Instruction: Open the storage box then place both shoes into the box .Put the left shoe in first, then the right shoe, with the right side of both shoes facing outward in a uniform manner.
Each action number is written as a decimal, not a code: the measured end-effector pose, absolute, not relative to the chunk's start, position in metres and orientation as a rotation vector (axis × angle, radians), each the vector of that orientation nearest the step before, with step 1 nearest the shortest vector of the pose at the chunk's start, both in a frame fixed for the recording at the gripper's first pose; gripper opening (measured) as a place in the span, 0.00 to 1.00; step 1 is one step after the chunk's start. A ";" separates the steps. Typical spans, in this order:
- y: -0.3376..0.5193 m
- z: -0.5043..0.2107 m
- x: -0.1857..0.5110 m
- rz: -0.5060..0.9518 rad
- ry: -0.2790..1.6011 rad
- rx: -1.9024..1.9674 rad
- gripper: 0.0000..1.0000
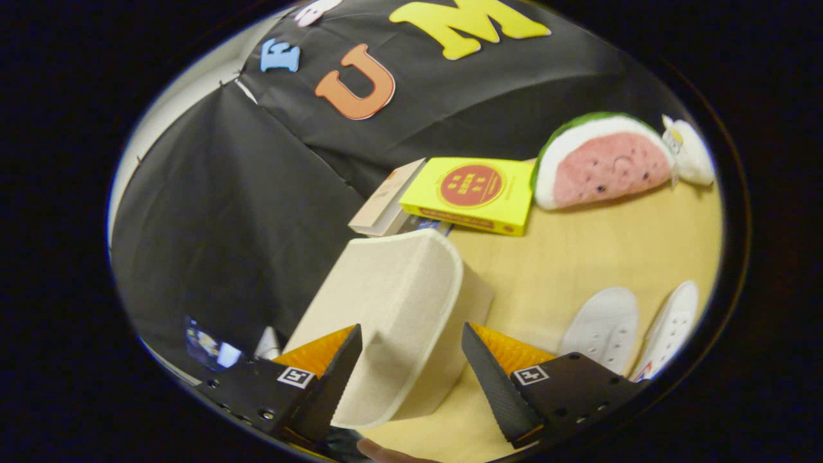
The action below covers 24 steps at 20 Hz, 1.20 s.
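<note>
Straddling storage box [398, 308] | gripper [411, 341] fingers spread, not pressing | shoes [604, 328] partly hidden behind right finger [495, 379]

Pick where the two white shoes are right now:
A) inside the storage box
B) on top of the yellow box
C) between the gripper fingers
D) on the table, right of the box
D: both white shoes lie side by side on the wooden table, right of the beige storage box, while the open gripper straddles the box's lid edge.
</note>
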<state>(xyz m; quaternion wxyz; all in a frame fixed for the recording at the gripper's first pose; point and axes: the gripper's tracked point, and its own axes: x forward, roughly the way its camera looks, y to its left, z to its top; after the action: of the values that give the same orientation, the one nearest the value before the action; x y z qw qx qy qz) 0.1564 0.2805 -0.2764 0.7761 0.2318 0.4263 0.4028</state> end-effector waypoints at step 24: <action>0.292 -0.258 0.122 1.003 1.345 0.751 0.54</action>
<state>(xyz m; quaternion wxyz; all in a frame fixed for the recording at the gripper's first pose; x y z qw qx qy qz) 0.1220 0.2925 -0.2579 0.6064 0.3250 0.5818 0.4338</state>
